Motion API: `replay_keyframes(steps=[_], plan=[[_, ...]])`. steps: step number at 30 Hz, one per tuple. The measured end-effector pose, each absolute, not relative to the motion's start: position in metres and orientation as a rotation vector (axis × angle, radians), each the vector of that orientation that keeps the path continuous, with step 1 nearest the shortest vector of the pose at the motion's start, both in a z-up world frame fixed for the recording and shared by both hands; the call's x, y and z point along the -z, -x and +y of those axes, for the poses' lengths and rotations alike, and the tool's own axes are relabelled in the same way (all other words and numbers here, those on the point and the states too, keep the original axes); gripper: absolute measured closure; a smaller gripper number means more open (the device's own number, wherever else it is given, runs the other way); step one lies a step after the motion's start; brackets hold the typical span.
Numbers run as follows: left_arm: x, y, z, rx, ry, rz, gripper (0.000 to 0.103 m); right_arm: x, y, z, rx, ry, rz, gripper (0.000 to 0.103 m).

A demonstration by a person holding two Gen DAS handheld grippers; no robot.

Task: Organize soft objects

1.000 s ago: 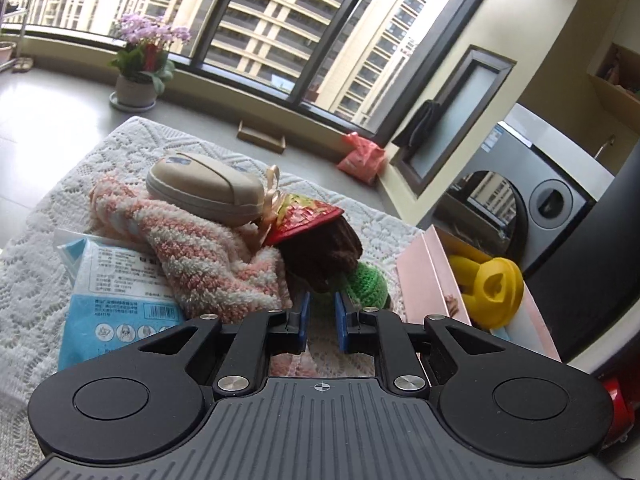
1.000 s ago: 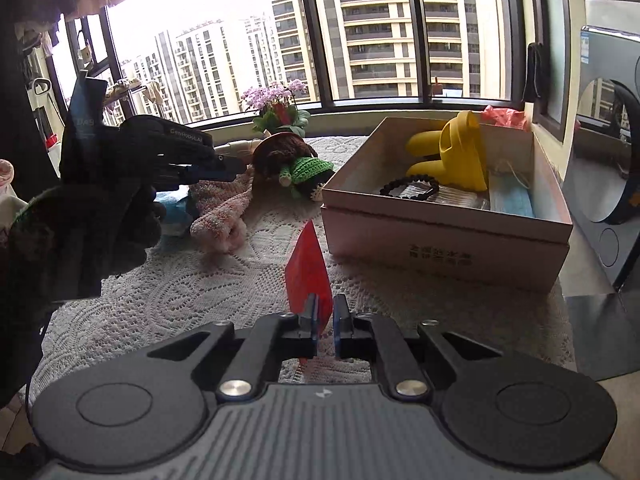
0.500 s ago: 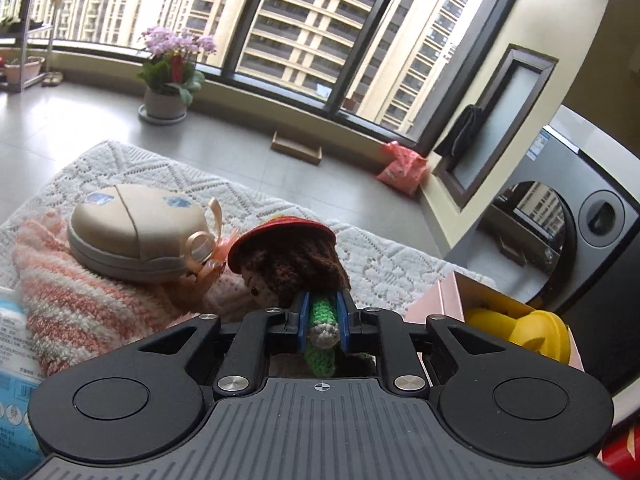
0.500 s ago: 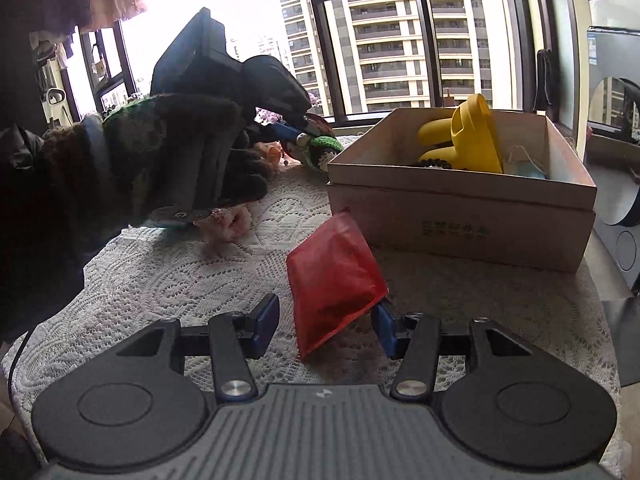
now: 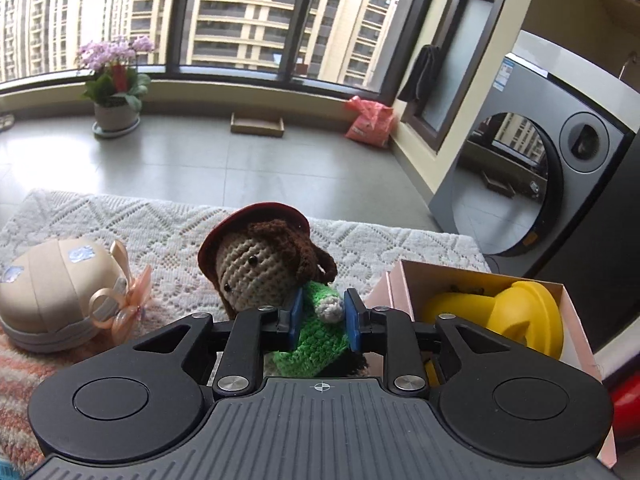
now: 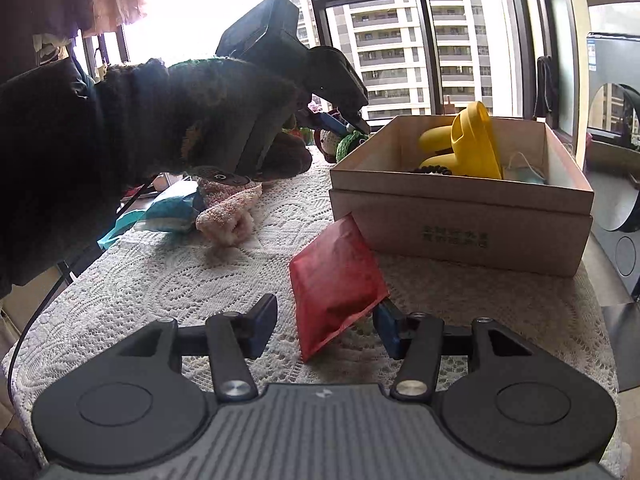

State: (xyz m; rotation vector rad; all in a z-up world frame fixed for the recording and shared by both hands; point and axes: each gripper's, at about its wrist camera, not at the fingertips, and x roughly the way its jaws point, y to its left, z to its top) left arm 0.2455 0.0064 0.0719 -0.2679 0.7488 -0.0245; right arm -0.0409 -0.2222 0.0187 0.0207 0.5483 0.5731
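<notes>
Left wrist view: the left claw pinches the green knitted body of a crocheted doll with brown yarn hair and a dark red hat, blue pads pressed into the wool. Left of the claw sits a rounded beige pouch with a peach ribbon; to its right, a pink cardboard box holding a glossy yellow plastic toy.

Right wrist view: the right claw is spread wide, a soft red pouch leaning between its fingers against the right pad, on the white lace table.

The right tool (fingers spread) flanks a red pouch leaning on the box.
</notes>
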Motion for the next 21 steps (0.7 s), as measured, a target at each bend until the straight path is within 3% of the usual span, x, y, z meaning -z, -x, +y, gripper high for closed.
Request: replay_keyframes(steps=[3, 8, 10, 16, 21], plan=[[-0.071, -0.237, 0.021, 0.055, 0.302, 0.783, 0.076, -0.018, 0.041, -0.222, -0.574, -0.021, 0.549, 0.049], [-0.07, -0.223, 0.051, -0.045, 0.363, 0.76, 0.052, -0.018, 0.04, -0.222, -0.572, -0.018, 0.551, 0.049], [-0.067, -0.218, 0.055, -0.066, 0.356, 0.741, 0.055, -0.018, 0.04, -0.222, -0.571, -0.018, 0.552, 0.049], [-0.057, -0.241, 0.055, -0.08, 0.4, 0.751, 0.037, -0.017, 0.038, -0.219, -0.568, -0.007, 0.57, 0.049], [-0.04, -0.265, 0.033, -0.137, 0.293, 0.785, 0.033, -0.016, 0.037, -0.22, -0.568, -0.011, 0.573, 0.049]])
